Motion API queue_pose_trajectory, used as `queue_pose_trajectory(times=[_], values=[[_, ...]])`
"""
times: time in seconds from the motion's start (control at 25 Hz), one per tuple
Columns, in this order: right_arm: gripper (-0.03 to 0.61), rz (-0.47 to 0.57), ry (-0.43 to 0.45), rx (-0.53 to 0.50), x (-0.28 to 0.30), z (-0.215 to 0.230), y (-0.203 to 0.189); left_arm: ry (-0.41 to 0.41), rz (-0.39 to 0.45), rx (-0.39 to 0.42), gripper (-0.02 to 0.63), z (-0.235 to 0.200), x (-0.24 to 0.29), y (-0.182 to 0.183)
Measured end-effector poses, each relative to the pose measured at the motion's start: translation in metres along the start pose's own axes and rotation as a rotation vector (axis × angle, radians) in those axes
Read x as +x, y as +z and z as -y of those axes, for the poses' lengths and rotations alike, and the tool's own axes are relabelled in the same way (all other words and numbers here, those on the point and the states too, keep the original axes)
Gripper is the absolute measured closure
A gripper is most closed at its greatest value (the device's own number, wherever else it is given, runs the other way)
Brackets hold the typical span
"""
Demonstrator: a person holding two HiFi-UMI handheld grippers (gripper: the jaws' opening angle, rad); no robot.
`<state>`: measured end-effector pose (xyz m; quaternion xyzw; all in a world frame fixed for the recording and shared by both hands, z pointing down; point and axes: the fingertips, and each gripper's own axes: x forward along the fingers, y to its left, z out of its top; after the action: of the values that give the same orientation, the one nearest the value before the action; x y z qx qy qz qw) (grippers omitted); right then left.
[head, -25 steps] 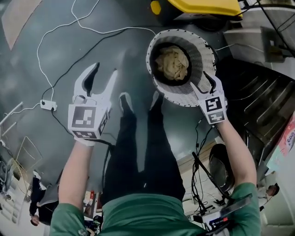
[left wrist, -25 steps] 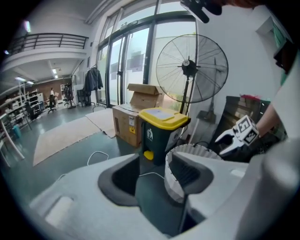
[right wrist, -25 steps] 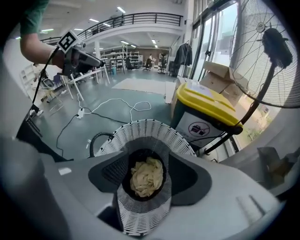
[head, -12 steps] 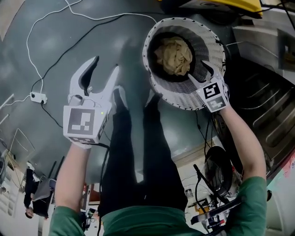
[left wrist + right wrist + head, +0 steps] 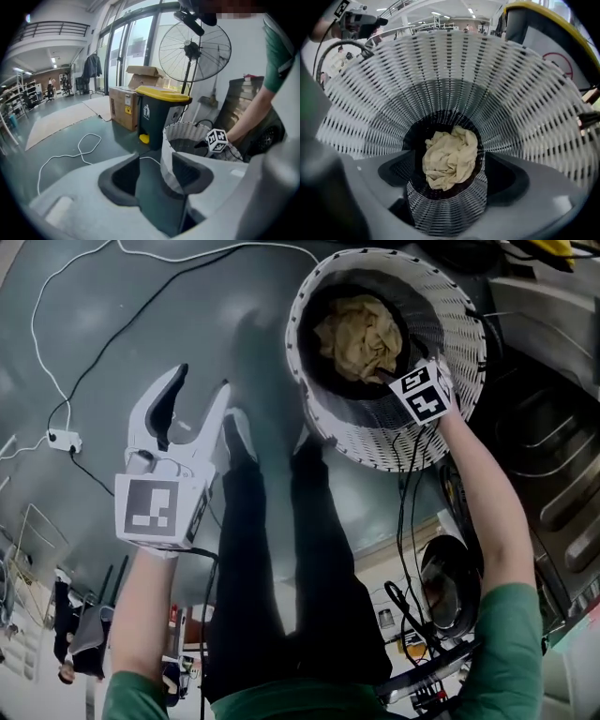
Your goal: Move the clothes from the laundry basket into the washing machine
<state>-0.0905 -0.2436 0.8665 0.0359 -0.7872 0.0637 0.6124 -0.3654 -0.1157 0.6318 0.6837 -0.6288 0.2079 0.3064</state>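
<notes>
A white woven laundry basket (image 5: 375, 432) stands on the dark floor with one crumpled beige cloth (image 5: 361, 334) at its bottom. My right gripper (image 5: 398, 381) points steeply down inside the basket's near rim. Its jaws have just been opening and stand apart. In the right gripper view the cloth (image 5: 450, 157) lies well below the right gripper (image 5: 452, 178), apart from the pads, with the basket's wall (image 5: 454, 70) all round. My left gripper (image 5: 200, 382) hangs open over bare floor, left of the basket (image 5: 185, 133), with nothing between the jaws.
The person's legs (image 5: 281, 549) stand between the grippers. A white cable (image 5: 56, 390) snakes over the floor at left. Behind the basket are a yellow-lidded bin (image 5: 161, 112), cardboard boxes (image 5: 124, 105) and a standing fan (image 5: 194, 47). Dark ribbed panels (image 5: 553, 456) lie to the right.
Both grippers have sunk. The right one went from the basket's near rim down into it, and its jaws spread. The basket looks larger and nearer in the head view.
</notes>
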Motion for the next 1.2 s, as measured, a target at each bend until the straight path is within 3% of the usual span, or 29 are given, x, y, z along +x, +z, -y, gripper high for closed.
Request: queue_pose_trajectory(times=[0.4, 0.76, 1.2], values=[[0.017, -0.128, 0.052, 0.026, 0.094, -0.014, -0.031, -0.016, -0.056, -0.015, 0.398, -0.008, 0.026, -0.045], [-0.001, -0.185, 0.016, 0.053, 0.147, -0.009, -0.054, -0.019, -0.06, -0.015, 0.399, -0.014, 0.044, -0.06], [-0.006, -0.253, 0.02, -0.071, 0.217, -0.011, -0.063, 0.005, -0.056, 0.004, 0.402, -0.046, 0.06, -0.072]])
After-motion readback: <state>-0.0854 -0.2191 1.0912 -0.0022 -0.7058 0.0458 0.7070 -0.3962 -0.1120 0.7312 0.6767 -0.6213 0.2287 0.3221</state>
